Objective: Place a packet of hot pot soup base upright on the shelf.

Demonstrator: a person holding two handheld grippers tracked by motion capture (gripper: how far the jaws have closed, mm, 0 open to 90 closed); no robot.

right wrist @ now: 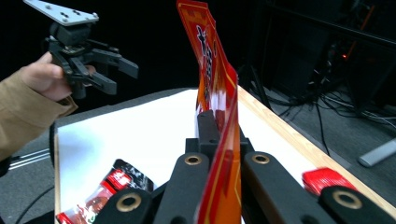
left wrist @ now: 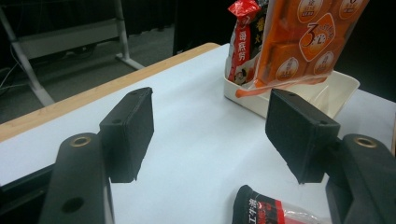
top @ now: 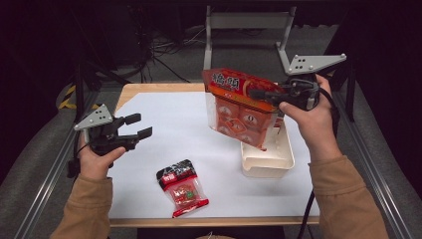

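My right gripper [top: 260,93] is shut on the top edge of a large orange snack bag [top: 239,107], which hangs in the air with its lower end over a white tray [top: 268,162]. In the right gripper view the bag [right wrist: 212,70] stands edge-on, clamped between the jaws of that gripper [right wrist: 219,128]. A small red and black packet [top: 183,186] lies flat on the white sheet near the front edge. At the left, my left gripper [top: 135,126] hovers above the table, open and holding nothing. Its jaws [left wrist: 210,126] point toward the tray [left wrist: 348,86] and the bag [left wrist: 303,42].
A second red packet [left wrist: 243,42] stands in the tray behind the orange bag. The white sheet [top: 174,129] covers a wooden table with metal rails along both sides. A metal frame [top: 246,22] and cables lie on the floor beyond the far edge.
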